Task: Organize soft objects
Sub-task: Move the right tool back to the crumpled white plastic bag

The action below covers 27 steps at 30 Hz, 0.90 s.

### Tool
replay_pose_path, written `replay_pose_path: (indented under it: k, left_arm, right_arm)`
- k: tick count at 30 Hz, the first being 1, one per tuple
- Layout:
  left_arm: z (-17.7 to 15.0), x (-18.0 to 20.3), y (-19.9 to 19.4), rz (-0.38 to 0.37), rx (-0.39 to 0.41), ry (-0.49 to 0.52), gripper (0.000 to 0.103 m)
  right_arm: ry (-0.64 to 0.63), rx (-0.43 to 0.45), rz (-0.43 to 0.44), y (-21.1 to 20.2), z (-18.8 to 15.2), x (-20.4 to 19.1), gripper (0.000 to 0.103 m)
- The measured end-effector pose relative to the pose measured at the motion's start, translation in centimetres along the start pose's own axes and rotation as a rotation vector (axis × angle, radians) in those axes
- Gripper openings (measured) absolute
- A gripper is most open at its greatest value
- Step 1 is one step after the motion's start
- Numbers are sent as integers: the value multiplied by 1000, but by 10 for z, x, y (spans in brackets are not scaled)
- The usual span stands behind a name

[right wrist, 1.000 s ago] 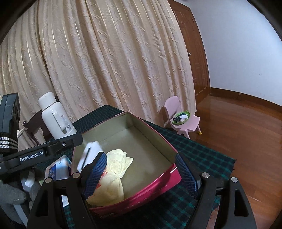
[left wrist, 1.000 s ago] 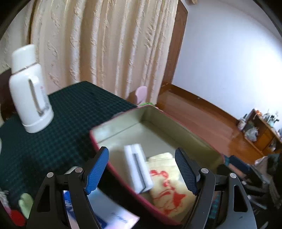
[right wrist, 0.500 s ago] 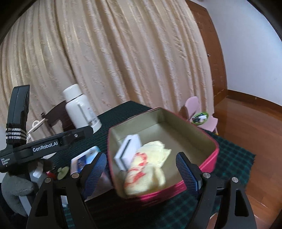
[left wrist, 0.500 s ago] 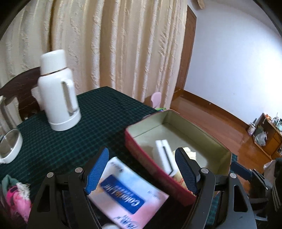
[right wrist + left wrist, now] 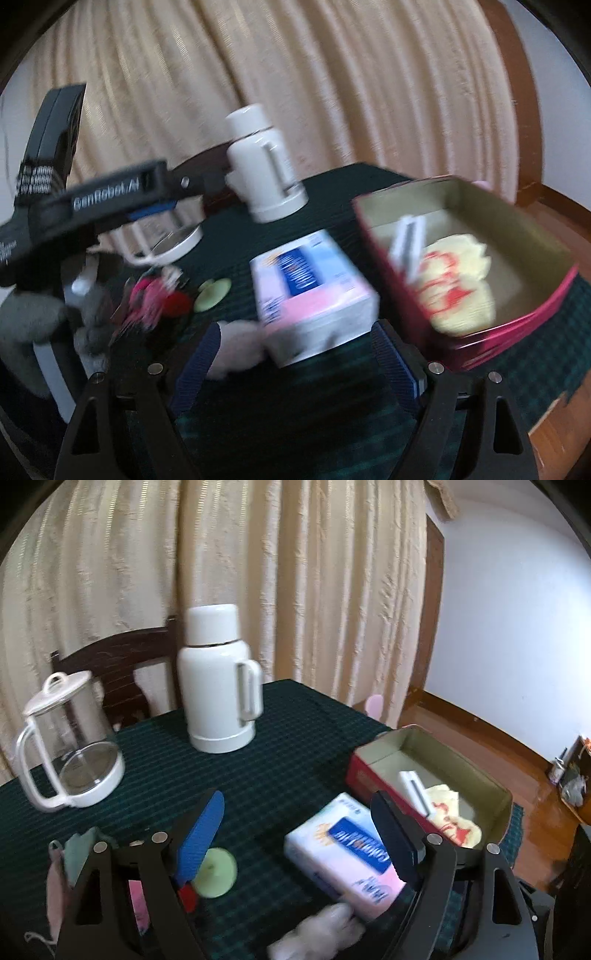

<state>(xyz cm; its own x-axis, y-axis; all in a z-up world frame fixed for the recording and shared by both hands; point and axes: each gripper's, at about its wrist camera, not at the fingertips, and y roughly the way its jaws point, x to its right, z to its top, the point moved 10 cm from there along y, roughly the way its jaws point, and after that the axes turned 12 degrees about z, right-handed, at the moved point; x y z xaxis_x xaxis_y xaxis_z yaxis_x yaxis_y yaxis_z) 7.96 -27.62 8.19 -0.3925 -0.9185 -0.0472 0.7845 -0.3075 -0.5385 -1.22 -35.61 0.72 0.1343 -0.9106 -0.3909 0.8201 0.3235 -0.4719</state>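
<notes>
A red box with an olive lining stands on the right of the dark checked table. Inside it lie a yellow cloth with red print and a slim white pack. A tissue pack in white, pink and blue lies left of the box, with a pale fluffy thing at its near end. My left gripper hovers above the table with its jaws opening; the tissue pack lies below, partly behind the right finger and untouched. In the blurred right wrist view my right gripper is open just short of the tissue pack and the fluffy thing.
A white thermos and a glass kettle stand at the back, in front of a dark chair and curtains. A green disc and a heap of pink and green cloth lie at the left. The table edge runs near right.
Both views have swung left, away from the box. The box has slid to the right of the frames, and the tissue pack, thermos and kettle have come into view.
</notes>
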Motion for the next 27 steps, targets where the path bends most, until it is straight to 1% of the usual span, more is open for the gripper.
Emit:
replay_pose_path:
  k: [6,16,20,25,27]
  left_arm:
    - [-18,-45,-12,53,-6,-41,83]
    - [-52,-113,-16,151,-54,-128,84]
    - [-65,-136,-16,190,-70,-154,84]
    - [-80,-165,-13,274,-82,-166,84]
    - [-86,-173,-10,286,-96,-177,84]
  right_arm:
    - [-3,-85,92,20,-20,-30,87]
    - [15,-200,157,53,-35,-55,87]
    - [32,-234,136,67,-38,-54,87]
    - [17,-278,66,81,-41,-47,87]
    - [16,-287,54,85,-42,-46,87]
